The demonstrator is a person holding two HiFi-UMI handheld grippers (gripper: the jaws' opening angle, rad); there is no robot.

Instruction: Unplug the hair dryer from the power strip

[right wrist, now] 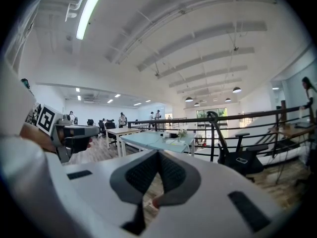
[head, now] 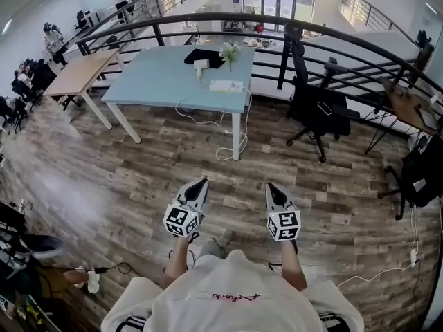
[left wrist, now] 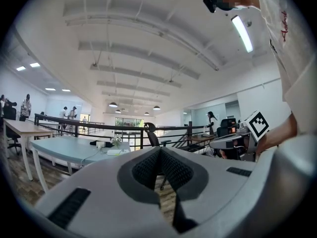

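Fingers on both tools are pressed together with nothing between them: the left gripper shows its dark ribbed pads meeting in a seam, and the right gripper looks the same. What they are after, the hair dryer, sits well away on the pale blue table. It is a white shape near the middle of the top, too small from here for me to tell which way its nozzle points. Just in front of it, close to the table's near edge, lies the white power strip, its long side running along that edge. A white cable drops off by the table leg and loops on the wooden floor. A vase of flowers stands behind the strip, and a black office chair is off to the right by the railing. From the person, the strip lies straight ahead, roughly between the two tools and perhaps a shade nearer the left one. I'd judge either hand could serve once the gap is walked off. Both forearms are held out side by side in front of the body, the tools pointing forward toward the table and nearly level.
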